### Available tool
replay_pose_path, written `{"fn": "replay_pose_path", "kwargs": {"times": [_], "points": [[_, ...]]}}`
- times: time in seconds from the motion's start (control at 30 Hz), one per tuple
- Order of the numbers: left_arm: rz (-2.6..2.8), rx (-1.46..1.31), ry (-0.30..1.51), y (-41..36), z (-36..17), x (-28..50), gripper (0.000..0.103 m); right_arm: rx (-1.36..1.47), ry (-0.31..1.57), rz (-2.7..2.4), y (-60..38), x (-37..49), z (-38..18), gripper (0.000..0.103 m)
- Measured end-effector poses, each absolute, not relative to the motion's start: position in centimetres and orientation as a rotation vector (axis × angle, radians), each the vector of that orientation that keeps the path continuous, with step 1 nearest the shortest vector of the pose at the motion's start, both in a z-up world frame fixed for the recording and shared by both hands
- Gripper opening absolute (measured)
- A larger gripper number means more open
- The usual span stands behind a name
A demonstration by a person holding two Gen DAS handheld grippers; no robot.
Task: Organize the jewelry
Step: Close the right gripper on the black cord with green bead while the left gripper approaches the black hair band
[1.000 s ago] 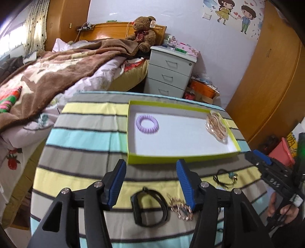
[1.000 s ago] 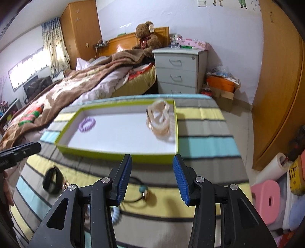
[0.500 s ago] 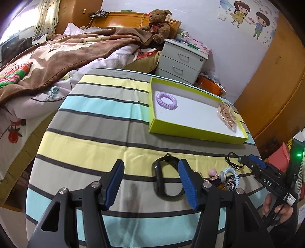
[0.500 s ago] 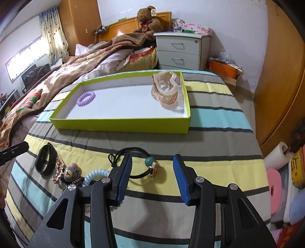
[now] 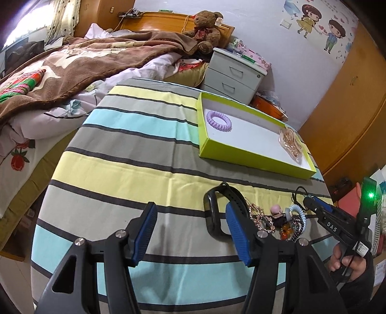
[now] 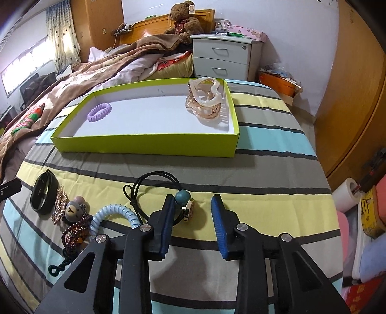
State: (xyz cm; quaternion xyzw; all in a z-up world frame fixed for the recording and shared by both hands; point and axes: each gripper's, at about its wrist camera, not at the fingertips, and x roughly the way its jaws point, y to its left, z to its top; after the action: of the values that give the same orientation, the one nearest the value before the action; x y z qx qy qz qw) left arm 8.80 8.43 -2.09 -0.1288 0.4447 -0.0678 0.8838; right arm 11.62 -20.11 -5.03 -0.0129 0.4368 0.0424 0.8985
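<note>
A lime-green box point(image 6: 149, 145) point(image 5: 253, 159) on the striped cloth holds a purple spiral hair tie point(image 6: 99, 112) point(image 5: 218, 120) and an amber hair claw point(image 6: 205, 101) point(image 5: 290, 142). In front of it lie a black wristband point(image 6: 43, 192) point(image 5: 213, 210), a gold chain point(image 6: 59, 205), a bear charm point(image 6: 72, 209), a blue spiral tie point(image 6: 113, 212) and a black hair tie with a teal bead point(image 6: 182, 196). My right gripper point(image 6: 193, 203) is open, low over the cloth, the bead at its left finger. My left gripper point(image 5: 190, 217) is open, left of the wristband.
The round table with striped cloth point(image 5: 125, 149) stands beside a bed with a brown blanket point(image 5: 72, 65). A white nightstand point(image 6: 222, 58) and a teddy bear point(image 6: 183, 18) are behind. A wooden wardrobe point(image 6: 349, 84) is at the right.
My right gripper has moved forward and down to the beaded hair tie. My left gripper has drawn back and left, away from the wristband. Both stay open.
</note>
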Motion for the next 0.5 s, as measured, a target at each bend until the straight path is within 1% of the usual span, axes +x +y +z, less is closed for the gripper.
{"fn": "replay_pose_path", "kwargs": {"times": [0.03, 0.07, 0.1, 0.5], "points": [[-0.144, -0.269, 0.928, 8.4, -2.1, 8.8, 0.061, -0.029, 0.903, 0.086, -20.1, 11.6, -5.0, 0.025], [-0.149, -0.27, 0.928, 8.3, -2.2, 8.9, 0.061, -0.028, 0.902, 0.084, -20.1, 11.5, -5.0, 0.018], [-0.154, -0.273, 0.929, 8.1, -2.2, 8.9, 0.061, -0.023, 0.9, 0.083, -20.2, 11.5, -5.0, 0.017], [-0.159, -0.209, 0.974, 6.2, -3.0, 9.6, 0.061, 0.035, 0.849, 0.08, -21.5, 10.5, -3.9, 0.017]]}}
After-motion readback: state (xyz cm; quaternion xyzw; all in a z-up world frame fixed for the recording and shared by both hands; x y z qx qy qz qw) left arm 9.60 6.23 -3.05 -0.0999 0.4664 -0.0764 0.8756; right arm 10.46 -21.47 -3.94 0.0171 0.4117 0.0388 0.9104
